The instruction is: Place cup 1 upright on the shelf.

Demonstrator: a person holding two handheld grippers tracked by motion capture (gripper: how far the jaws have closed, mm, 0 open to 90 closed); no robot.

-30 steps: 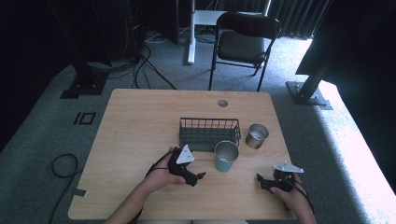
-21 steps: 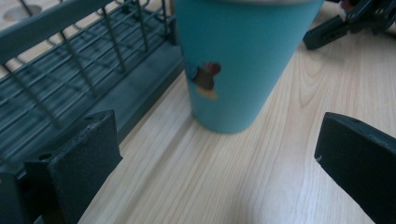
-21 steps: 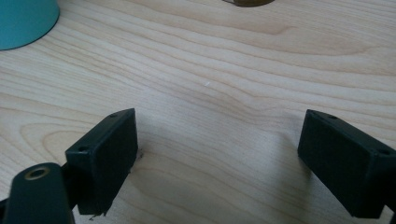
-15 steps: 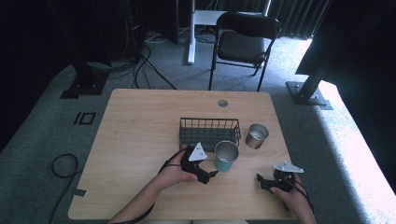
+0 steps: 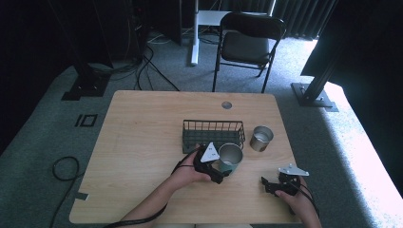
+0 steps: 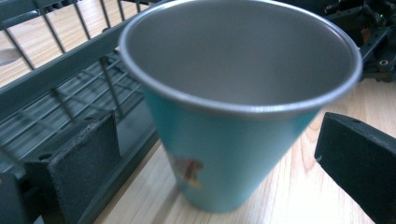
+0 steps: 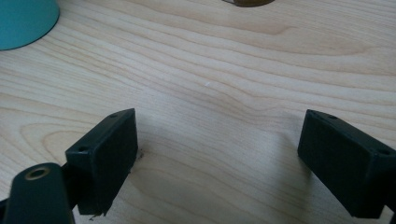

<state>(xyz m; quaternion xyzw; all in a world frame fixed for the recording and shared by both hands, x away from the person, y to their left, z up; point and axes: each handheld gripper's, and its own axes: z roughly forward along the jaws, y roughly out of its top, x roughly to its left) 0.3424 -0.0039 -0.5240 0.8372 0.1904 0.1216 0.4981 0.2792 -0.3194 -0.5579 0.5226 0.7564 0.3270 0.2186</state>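
A teal metal cup (image 5: pixel 231 158) stands upright on the wooden table (image 5: pixel 142 142), just in front of a dark wire basket (image 5: pixel 214 132). My left gripper (image 5: pixel 219 167) is at the cup's left side. In the left gripper view the cup (image 6: pixel 233 140) sits between the two jaws, which are open with a gap on each side; the pads (image 6: pixel 84 161) do not touch it. My right gripper (image 5: pixel 272 185) rests low near the table's front right, open over bare wood (image 7: pixel 219 93). The cup's teal base (image 7: pixel 23 18) shows at the top left of the right gripper view.
A bare steel cup (image 5: pixel 261 137) stands right of the basket. The basket's bars (image 6: pixel 60 79) lie close behind the left jaw. A round grommet (image 5: pixel 226 105) marks the table's far edge. A folding chair (image 5: pixel 249 42) stands beyond the table.
My left gripper has moved right and forward to the teal cup, so its open jaws now straddle it. The right gripper has stayed put.
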